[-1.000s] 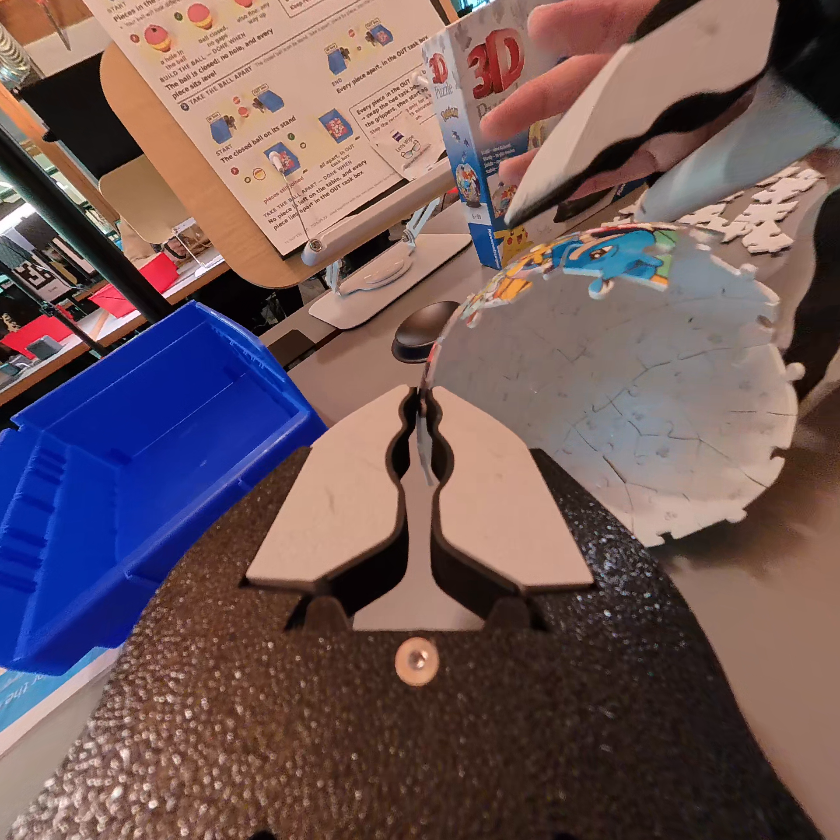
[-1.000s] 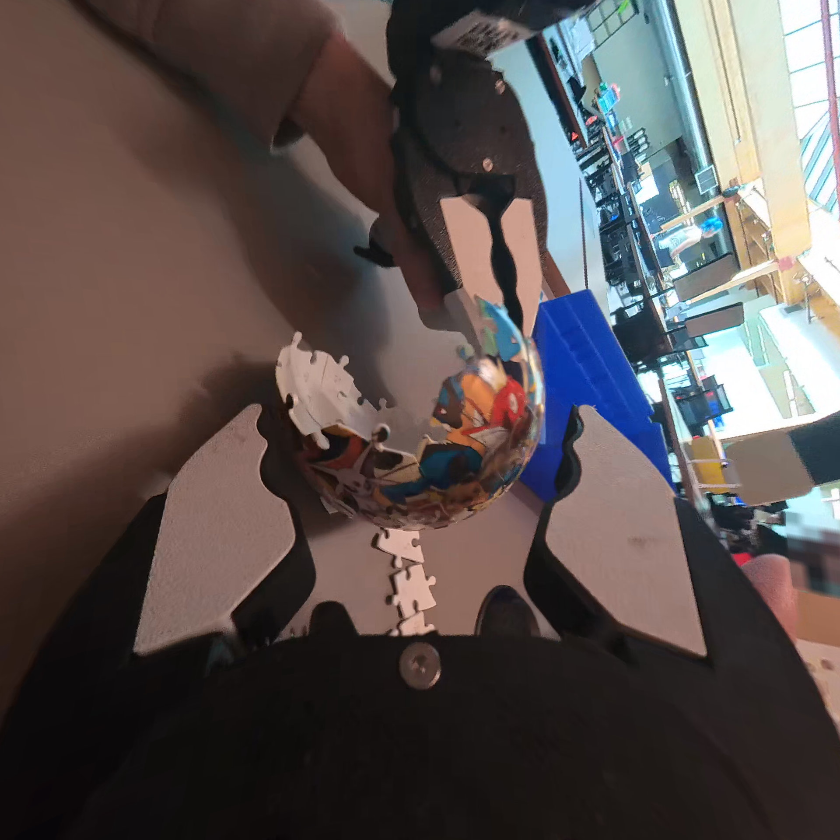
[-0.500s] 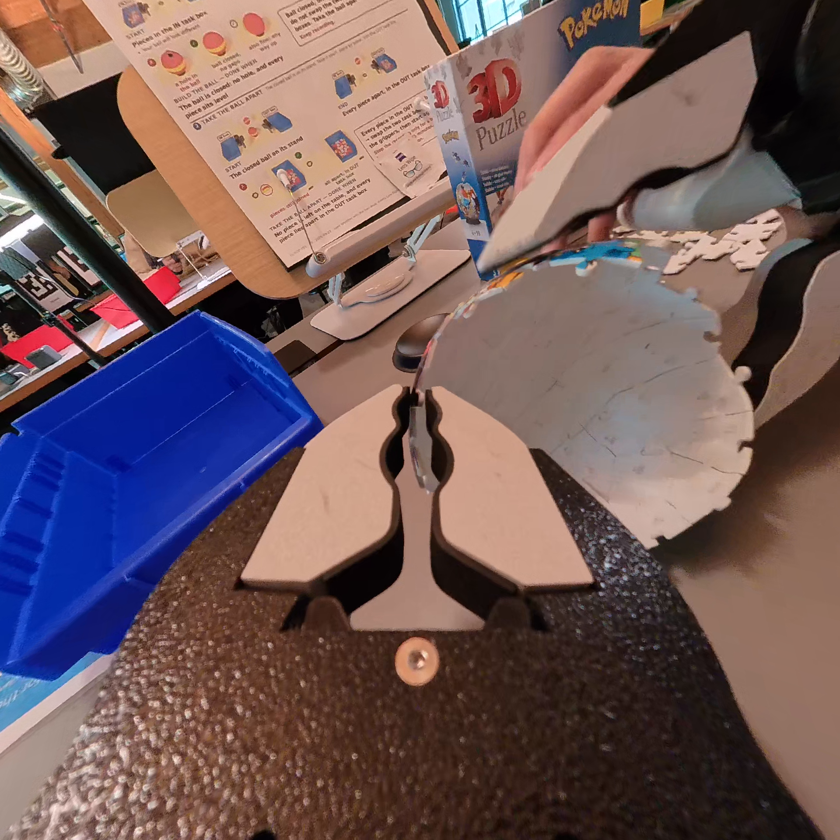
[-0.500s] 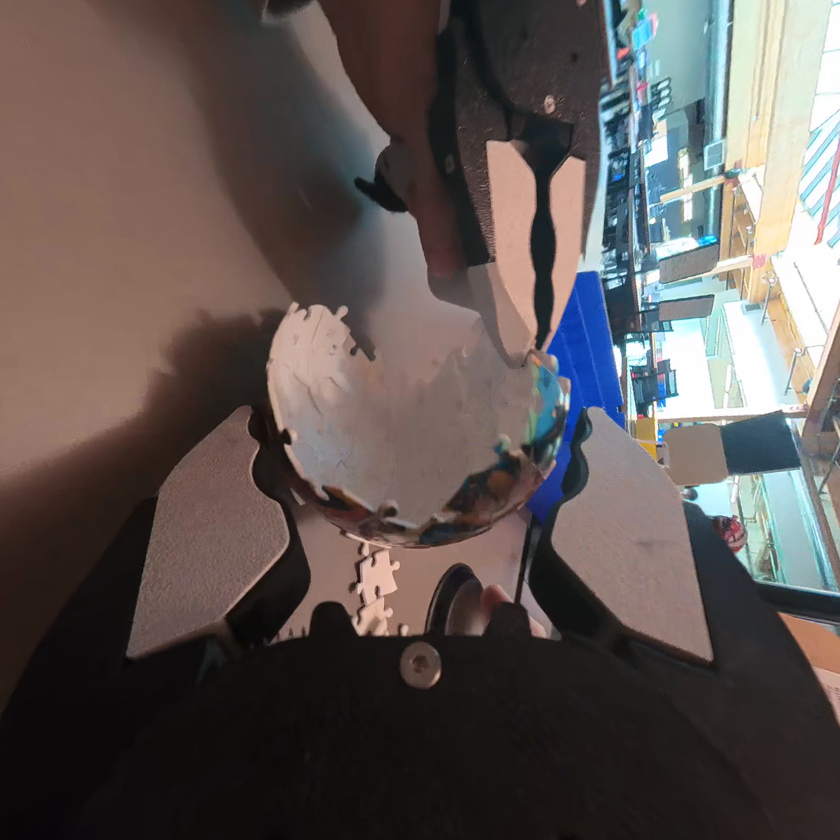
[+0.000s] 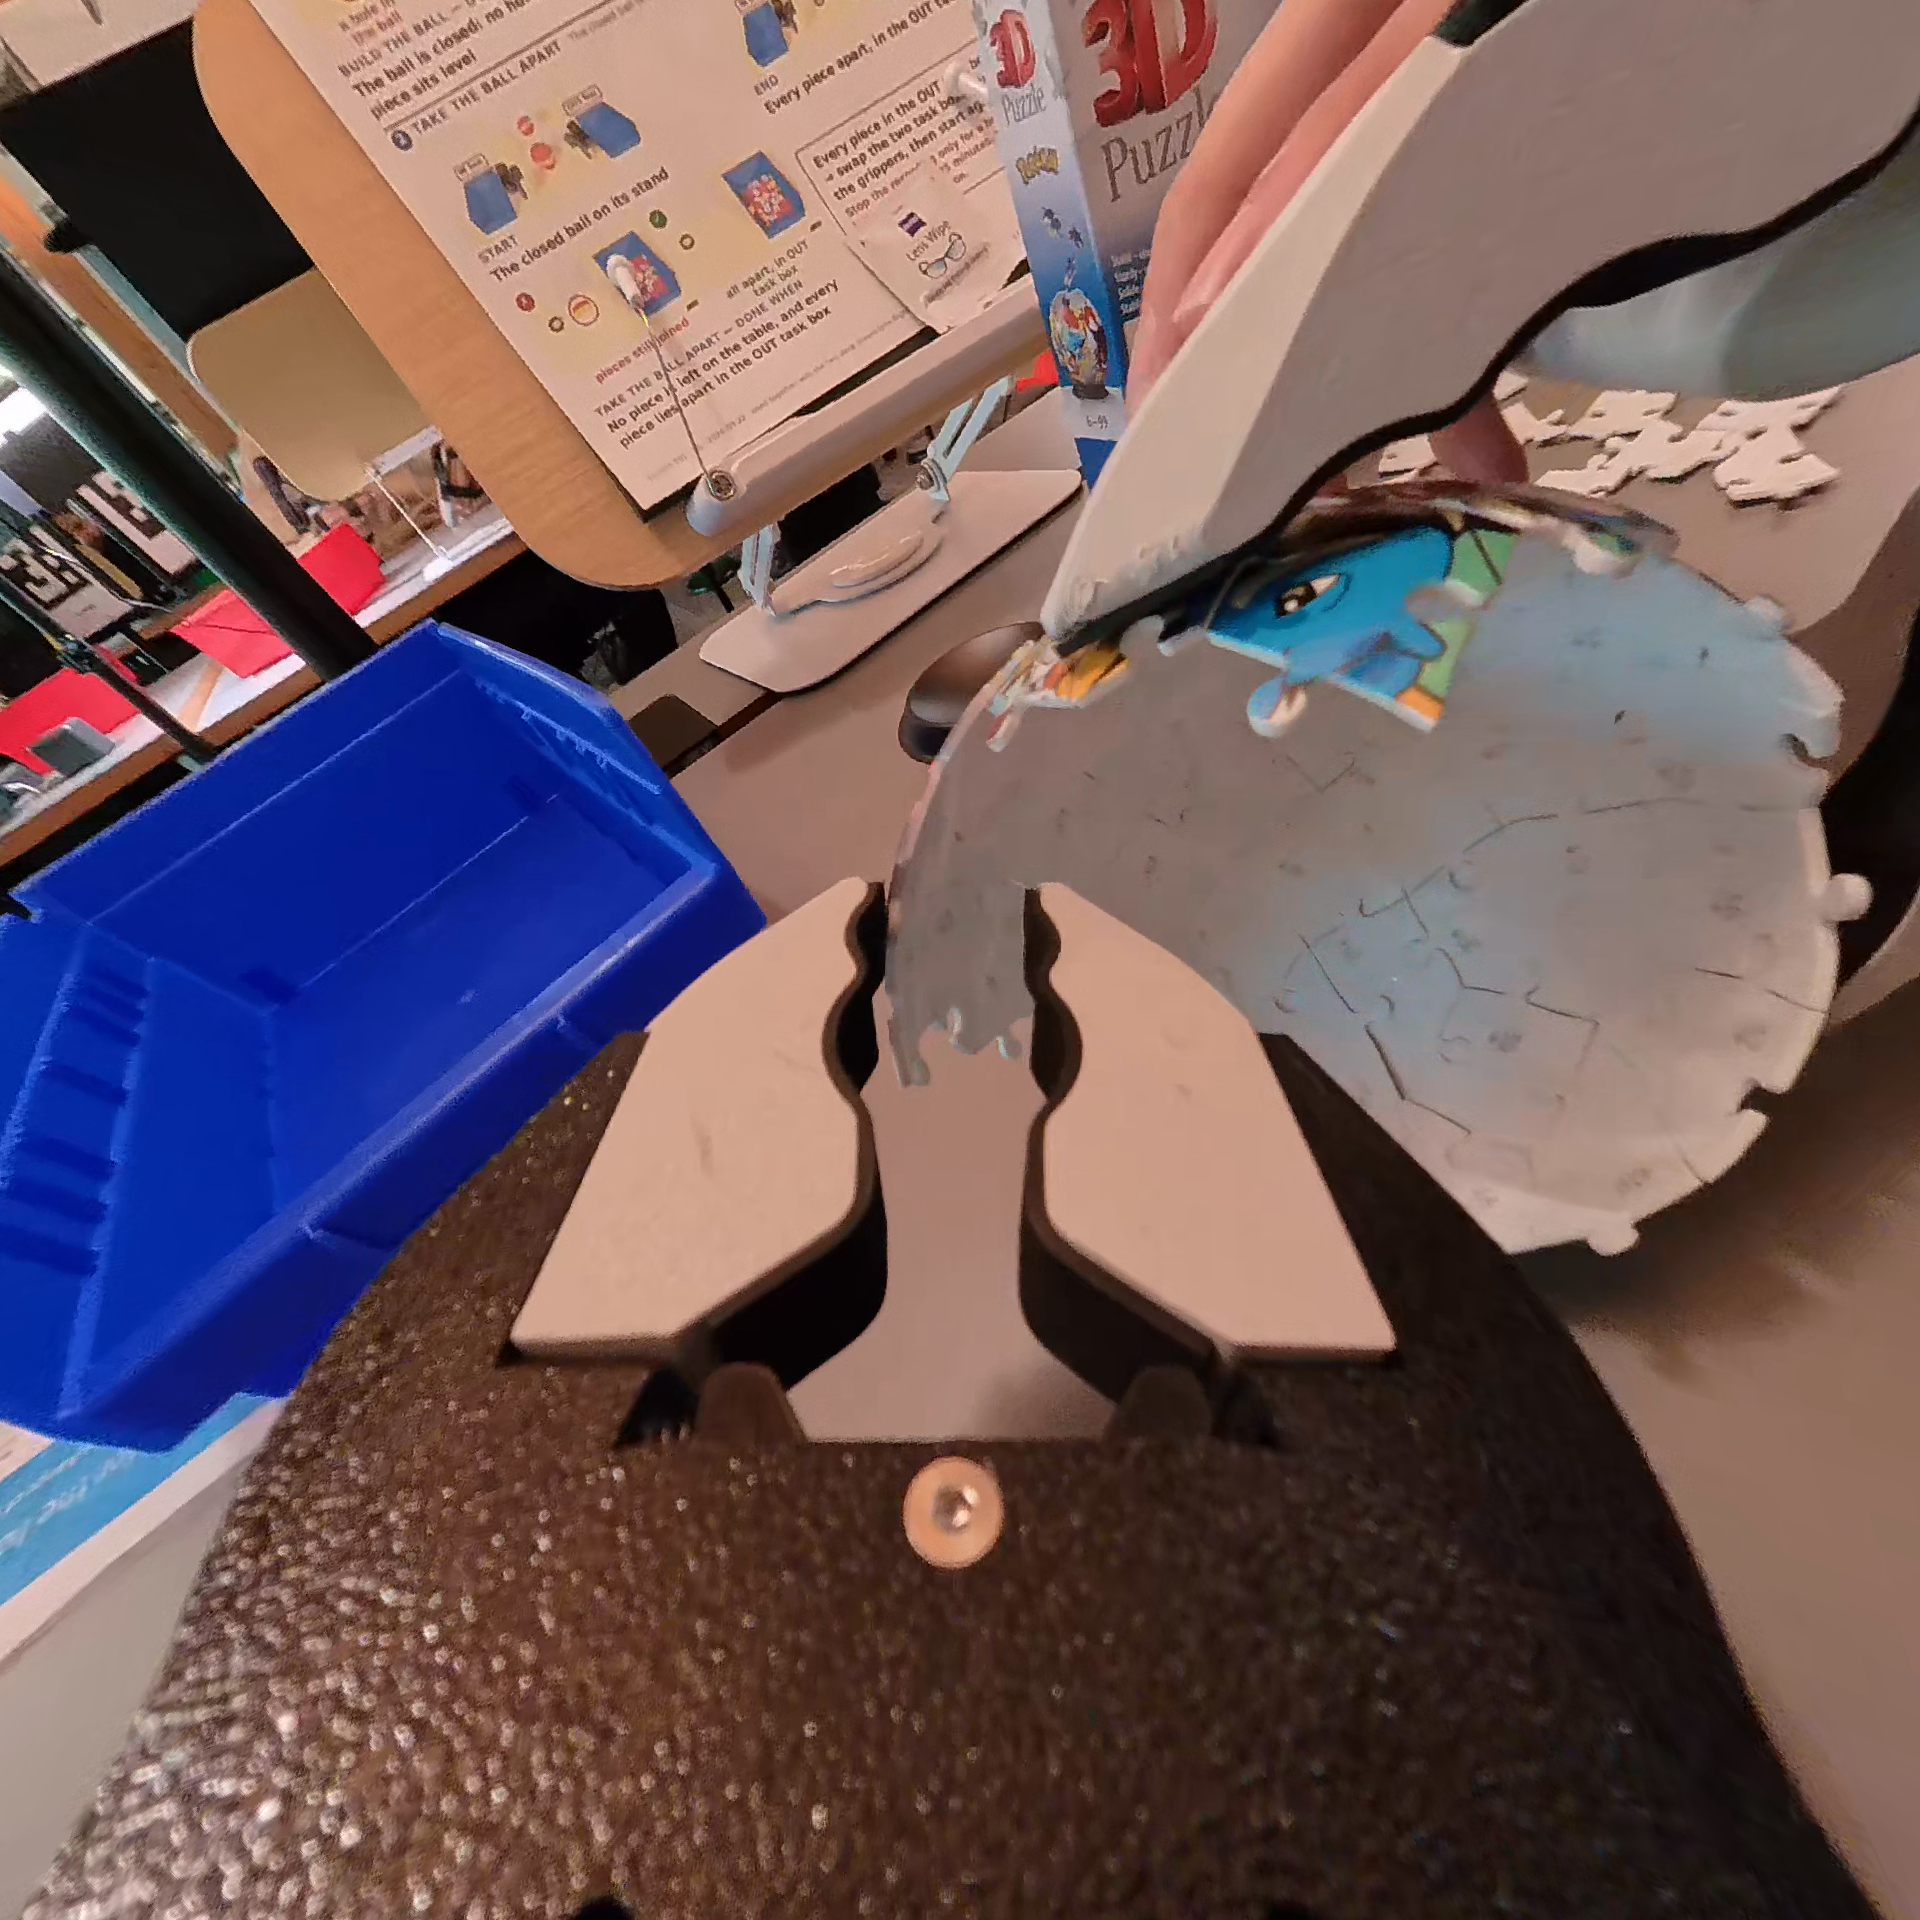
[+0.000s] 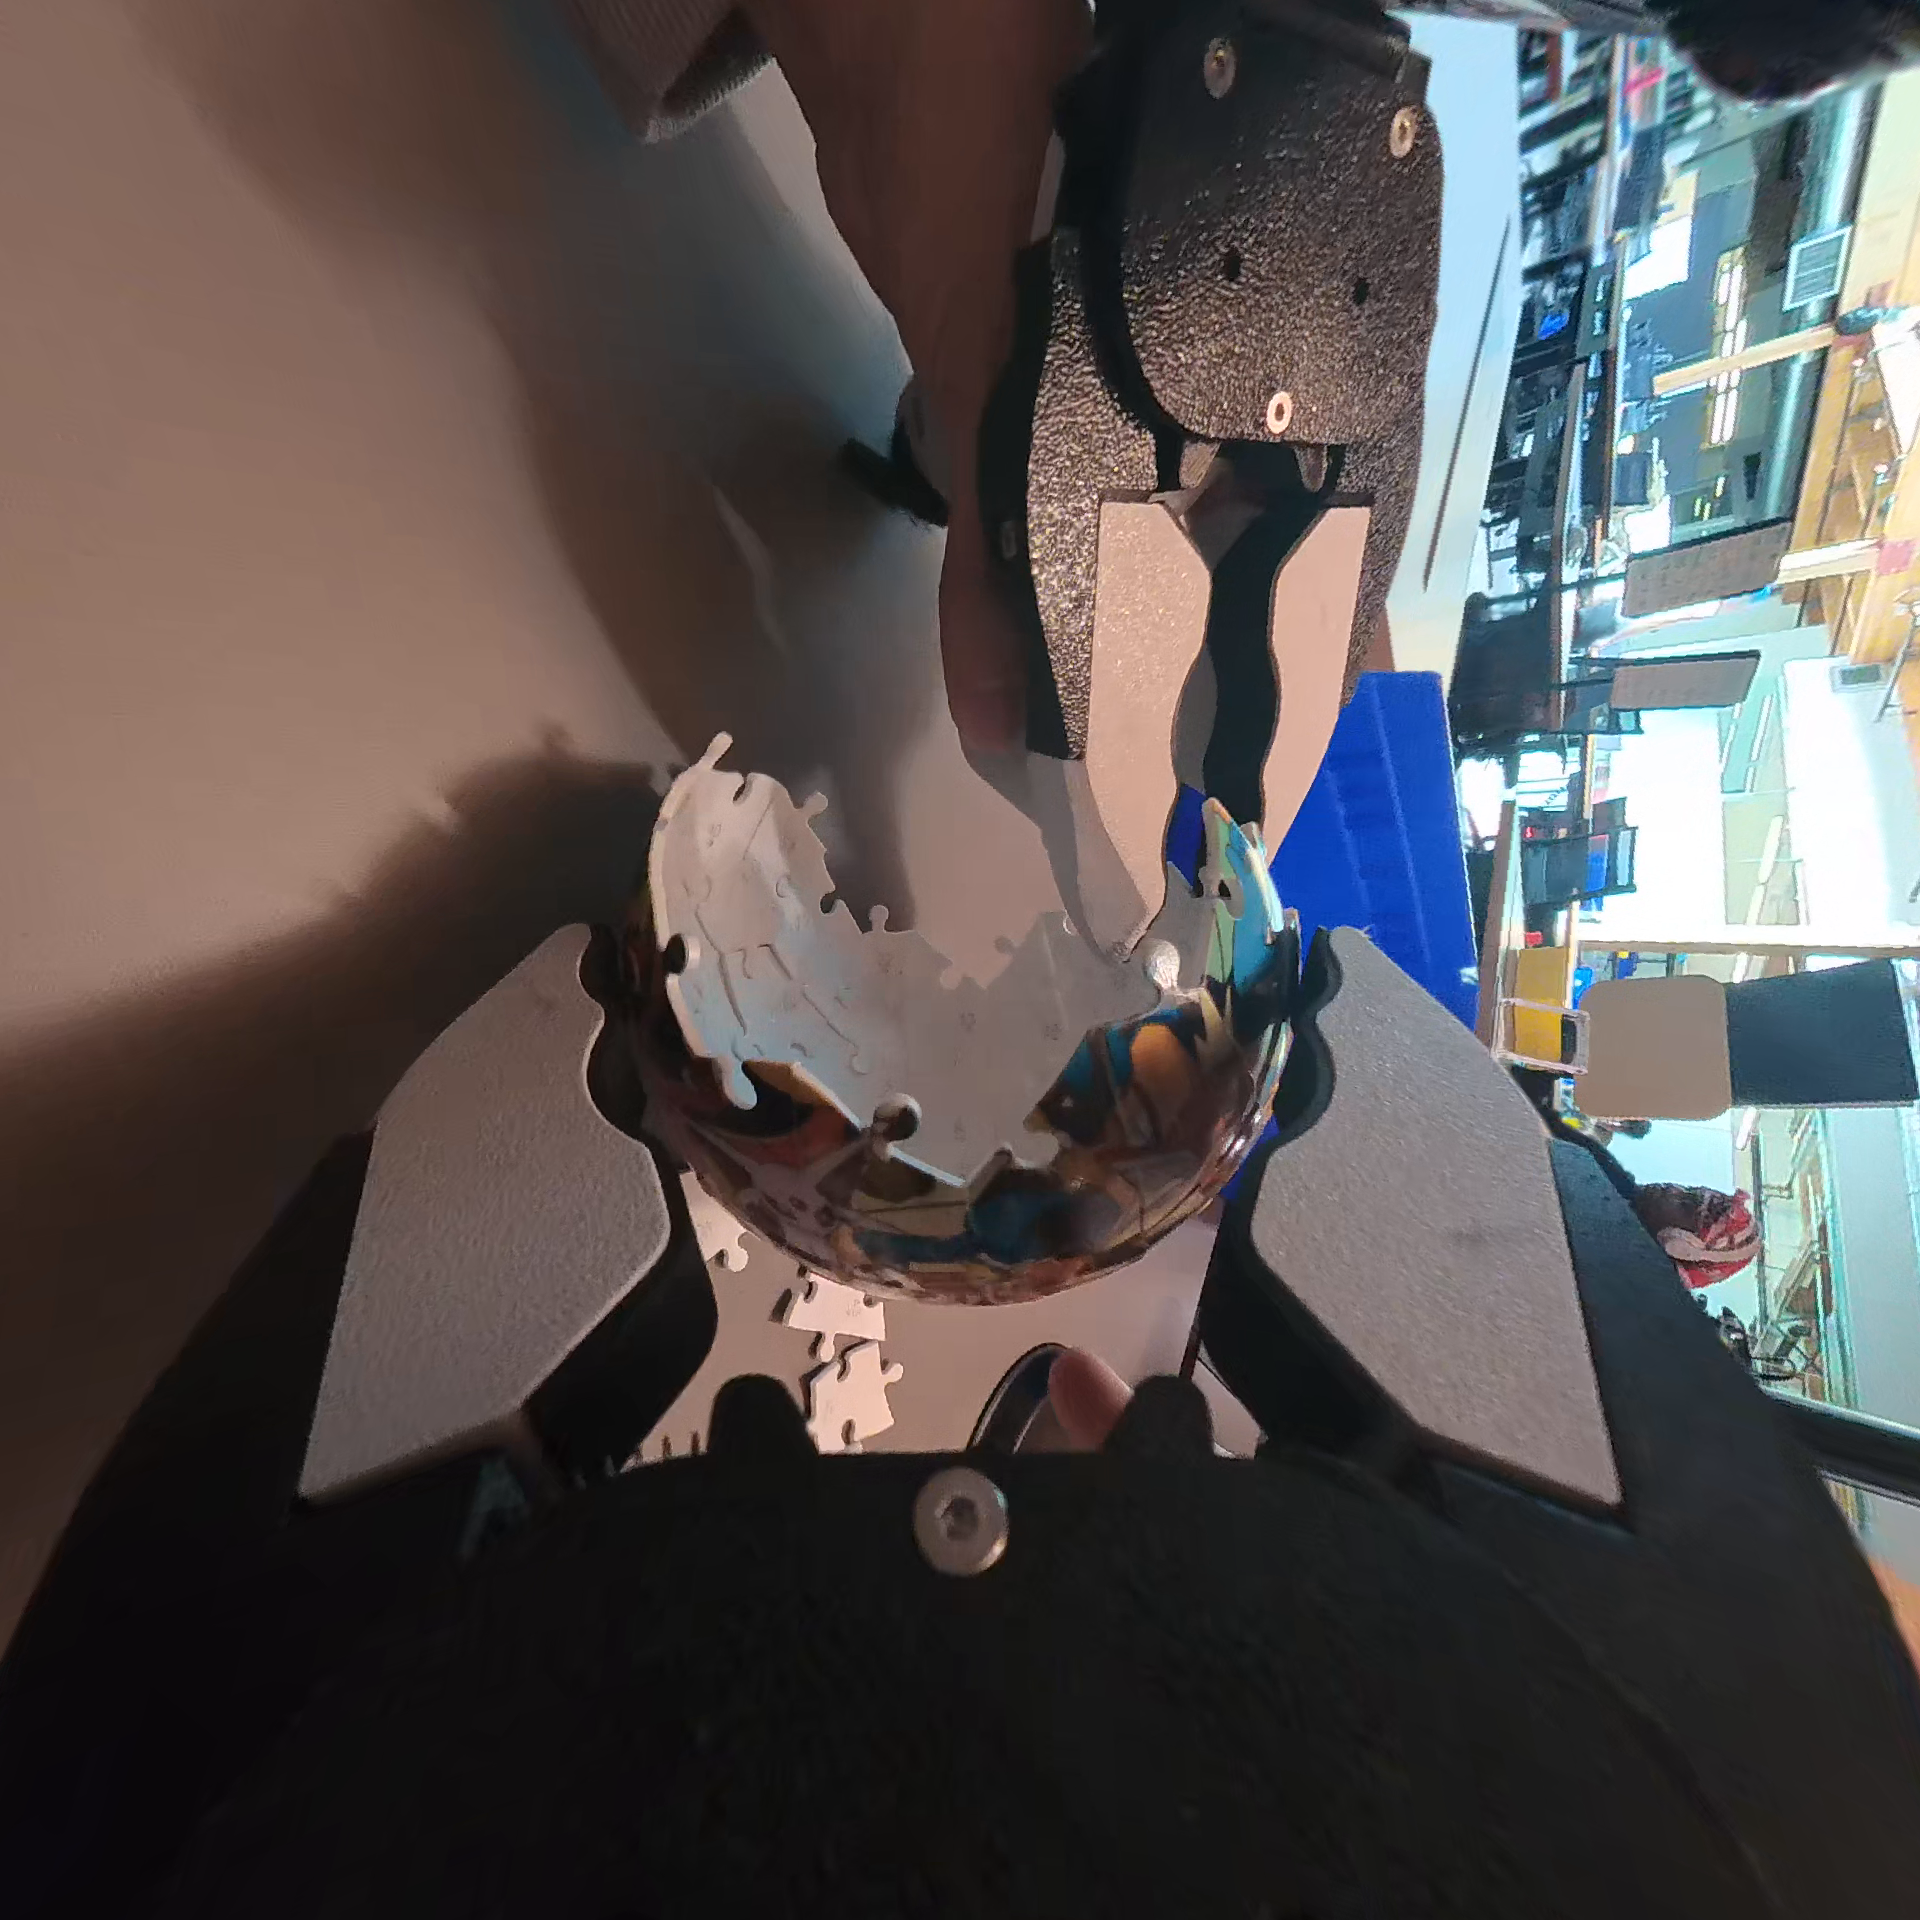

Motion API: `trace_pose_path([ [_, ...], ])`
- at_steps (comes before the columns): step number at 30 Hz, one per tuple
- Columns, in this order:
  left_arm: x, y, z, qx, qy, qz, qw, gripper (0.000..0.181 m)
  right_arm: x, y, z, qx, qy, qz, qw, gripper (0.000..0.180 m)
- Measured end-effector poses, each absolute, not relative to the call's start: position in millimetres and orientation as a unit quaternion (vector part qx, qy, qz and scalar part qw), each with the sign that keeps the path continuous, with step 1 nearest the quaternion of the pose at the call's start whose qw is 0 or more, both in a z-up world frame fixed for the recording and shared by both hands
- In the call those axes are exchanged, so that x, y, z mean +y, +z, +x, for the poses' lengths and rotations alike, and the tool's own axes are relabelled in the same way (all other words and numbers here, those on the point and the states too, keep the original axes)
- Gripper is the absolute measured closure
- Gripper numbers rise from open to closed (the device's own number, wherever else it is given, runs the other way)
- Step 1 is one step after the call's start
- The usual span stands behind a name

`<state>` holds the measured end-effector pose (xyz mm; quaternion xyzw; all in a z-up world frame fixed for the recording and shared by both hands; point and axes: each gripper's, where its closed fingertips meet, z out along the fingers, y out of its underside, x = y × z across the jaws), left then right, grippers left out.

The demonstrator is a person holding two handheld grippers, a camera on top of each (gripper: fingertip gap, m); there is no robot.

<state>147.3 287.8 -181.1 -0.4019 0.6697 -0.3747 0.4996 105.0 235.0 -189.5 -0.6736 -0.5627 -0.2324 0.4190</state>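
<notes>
- The left gripper [image 5: 956, 935] now has its fingers a little apart. Half a second ago they were pressed tight on the rim of the half-built puzzle ball shell [image 5: 1455, 935]. A toothed strip of that rim still lies in the gap, apparently loose rather than pinched.
- Just beyond its tips and to their right, the shell's white hollow faces this gripper. It has come nearer and tipped further over than in the earlier frames.
- The right gripper [image 6: 951, 997] is spread wide, its width unchanged. The shell has moved in between its fingers, and both pads now sit against or just beside the coloured outside. Earlier there was clear space on each side. Whether they press on it I cannot tell.
- In the left wrist view, one right finger lies over the shell's far rim, on the blue printed piece.
- Loose white puzzle pieces [image 6: 847, 1351] lie on the grey table [image 5: 1714, 1455], under the shell near the right gripper's base.
- Left of the left gripper is a blue bin [image 5: 364, 935]. Farther ahead are an instruction sheet [image 5: 675, 208] and the puzzle box [image 5: 1060, 208].
</notes>
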Motion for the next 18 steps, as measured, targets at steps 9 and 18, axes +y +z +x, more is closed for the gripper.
trace_pose_path([
  [9, 320, -216, 115, 0.67, -0.332, -0.569, 0.343, 0.103, 247, -189, 103, -0.571, -0.209, -0.692, 0.389, 0.059],
  [18, 315, -256, 112, 0.697, -0.295, -0.61, 0.233, 0.085, 262, -188, 93, -0.575, -0.149, -0.7, 0.396, 0.059],
])
